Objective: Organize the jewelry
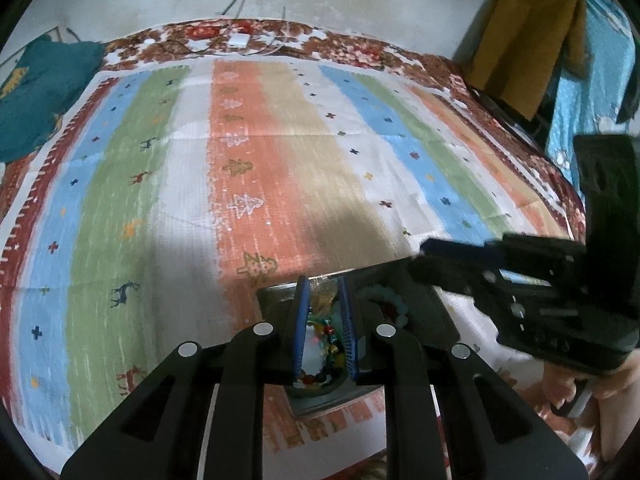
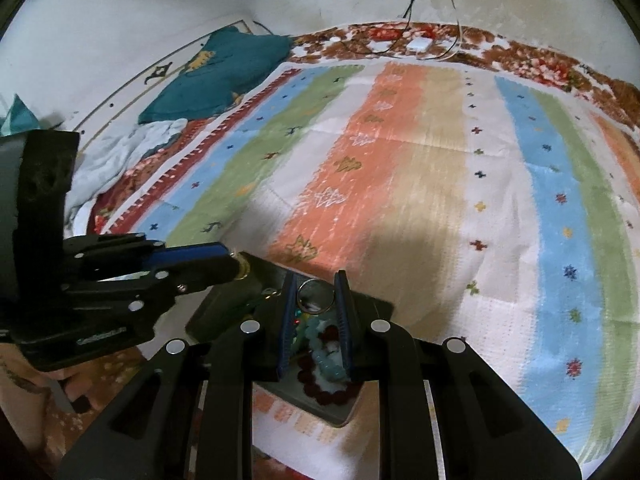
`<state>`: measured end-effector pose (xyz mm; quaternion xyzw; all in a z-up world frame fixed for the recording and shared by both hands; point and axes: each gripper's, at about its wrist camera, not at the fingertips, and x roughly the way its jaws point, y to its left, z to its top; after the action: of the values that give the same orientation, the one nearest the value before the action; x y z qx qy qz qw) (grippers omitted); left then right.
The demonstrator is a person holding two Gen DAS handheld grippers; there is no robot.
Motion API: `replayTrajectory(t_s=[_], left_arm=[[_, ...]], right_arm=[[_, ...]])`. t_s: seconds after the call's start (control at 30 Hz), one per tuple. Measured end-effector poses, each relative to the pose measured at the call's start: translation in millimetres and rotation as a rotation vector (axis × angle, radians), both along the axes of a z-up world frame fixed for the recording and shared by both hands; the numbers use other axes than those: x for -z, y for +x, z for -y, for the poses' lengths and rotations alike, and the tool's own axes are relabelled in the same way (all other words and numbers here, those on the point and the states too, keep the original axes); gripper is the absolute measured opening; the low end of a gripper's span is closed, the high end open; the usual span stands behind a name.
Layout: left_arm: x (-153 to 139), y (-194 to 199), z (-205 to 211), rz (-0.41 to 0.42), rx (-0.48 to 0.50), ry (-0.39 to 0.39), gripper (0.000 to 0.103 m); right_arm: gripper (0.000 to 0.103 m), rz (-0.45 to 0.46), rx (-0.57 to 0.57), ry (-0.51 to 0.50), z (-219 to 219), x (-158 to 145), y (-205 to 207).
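Note:
A dark tray (image 1: pixel 276 296) lies on the striped cloth and holds jewelry. In the left wrist view my left gripper (image 1: pixel 323 286) hovers over it, jaws narrowly apart around a clear packet with gold pieces (image 1: pixel 324 294); a multicoloured bead strand (image 1: pixel 330 346) lies below. In the right wrist view my right gripper (image 2: pixel 316 280) is shut on a silver ring (image 2: pixel 315 296) above the tray (image 2: pixel 368 304). Turquoise beads (image 2: pixel 326 354) and dark red beads (image 2: pixel 332 394) lie in the tray. The right gripper also shows in the left wrist view (image 1: pixel 428 252), and the left gripper in the right wrist view (image 2: pixel 236 260).
A striped cloth (image 1: pixel 280 168) with tree and deer motifs covers the bed. A teal garment (image 1: pixel 36 92) lies at the far left, a white adapter with cables (image 1: pixel 239 40) at the far edge. A mustard garment (image 1: pixel 524 40) hangs at the right.

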<state>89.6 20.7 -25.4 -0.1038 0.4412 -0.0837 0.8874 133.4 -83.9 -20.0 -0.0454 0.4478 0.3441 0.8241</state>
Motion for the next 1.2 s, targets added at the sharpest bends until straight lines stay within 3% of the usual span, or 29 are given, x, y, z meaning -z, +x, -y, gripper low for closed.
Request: replayTrajectory(t_s=[0.07, 0.13, 0.4, 0.57, 0.87, 1.03, 1.2], left_arm=[[0.8, 0.2, -3.1, -0.004, -0.009, -0.025, 0.042], [0.0, -1.4, -5.6, 0.002, -0.020, -0.029, 0.043], [1.7, -13.8, -7.0, 0.001, -0.030, -0.024, 0.053], [2.0, -25.0, -3.0, 0.010, -0.011, -0.008, 0.069], [-1.2, -43.8, 2.3, 0.051, -0.002, 0.027, 0.090], [-1.8, -50.5, 1.6, 0.068, -0.015, 0.048, 0.095], [-3.0, -57.5, 9.1, 0.087, -0.002, 0.080, 0.097]], right_arm=[[0.023, 0.004, 0.001, -0.001, -0.1, 0.5, -3.3], [0.042, 0.003, 0.002, 0.008, 1.7, 0.1, -5.5], [0.058, 0.044, 0.022, 0.008, 12.4, -4.7, -17.6], [0.073, 0.069, 0.034, 0.009, 22.0, -7.7, -23.9], [0.090, 0.115, 0.041, 0.009, 31.4, -13.5, -37.4], [0.097, 0.140, 0.037, 0.004, 36.1, -15.8, -44.7], [0.098, 0.139, 0.032, 0.008, 39.2, -15.6, -48.0]])
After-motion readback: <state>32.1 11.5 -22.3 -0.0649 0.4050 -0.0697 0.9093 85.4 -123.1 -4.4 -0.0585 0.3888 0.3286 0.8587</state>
